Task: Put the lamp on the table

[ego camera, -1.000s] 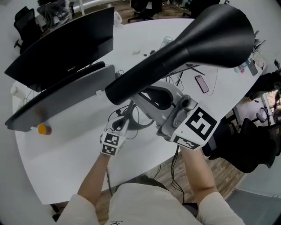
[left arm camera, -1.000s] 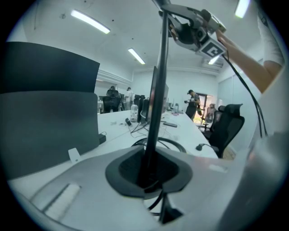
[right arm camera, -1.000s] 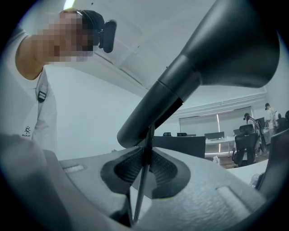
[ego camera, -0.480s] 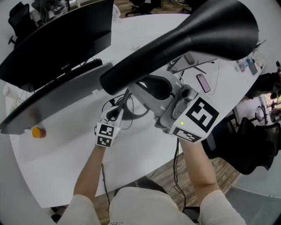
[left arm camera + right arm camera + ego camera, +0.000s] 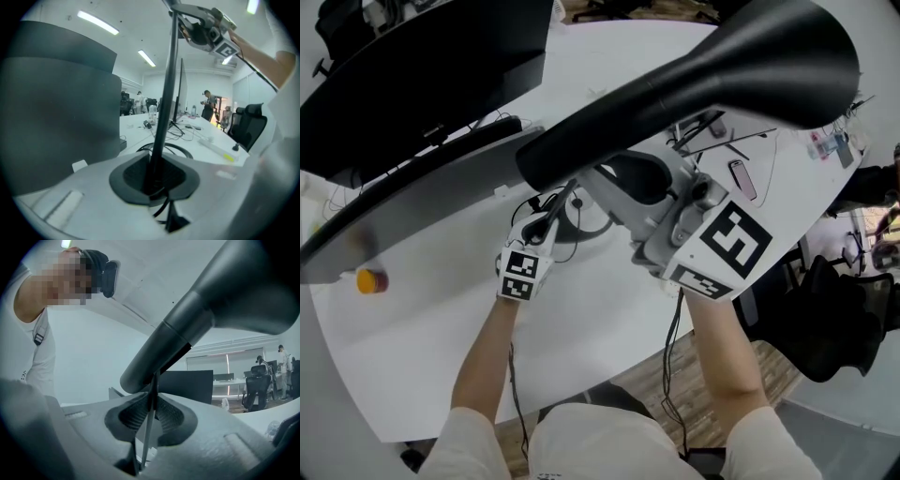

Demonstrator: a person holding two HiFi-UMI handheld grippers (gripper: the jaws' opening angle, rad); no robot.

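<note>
Two forearms reach out from the bottom of the head view, each hand carrying a gripper. The left gripper (image 5: 152, 182) sits lower, and its jaws are drawn in narrow on the thin black pole (image 5: 167, 89) of the lamp (image 5: 750, 66), pads pressing on it just above its foot. The right gripper (image 5: 150, 416) is higher and to the right. Its jaws are likewise pinched close on the same pole, right under the point where the pole meets the lamp's big black cone-shaped head.

The lamp stands over the white table (image 5: 581, 328), carried by both grippers, with its head tilted up toward the camera and covering much of the table top. A dark ring (image 5: 586, 223) lies at the pole's foot, low over the white surface; whether it touches the table cannot be told.

Farther out on the table, a small orange thing (image 5: 367, 279) sits near the left edge, and a phone (image 5: 742, 180) lies to the right among loose cables. A long grey bar (image 5: 422, 197) runs across the left, and behind it stands a black monitor (image 5: 422, 84). Off the table's right edge is a black office chair (image 5: 834, 319).
</note>
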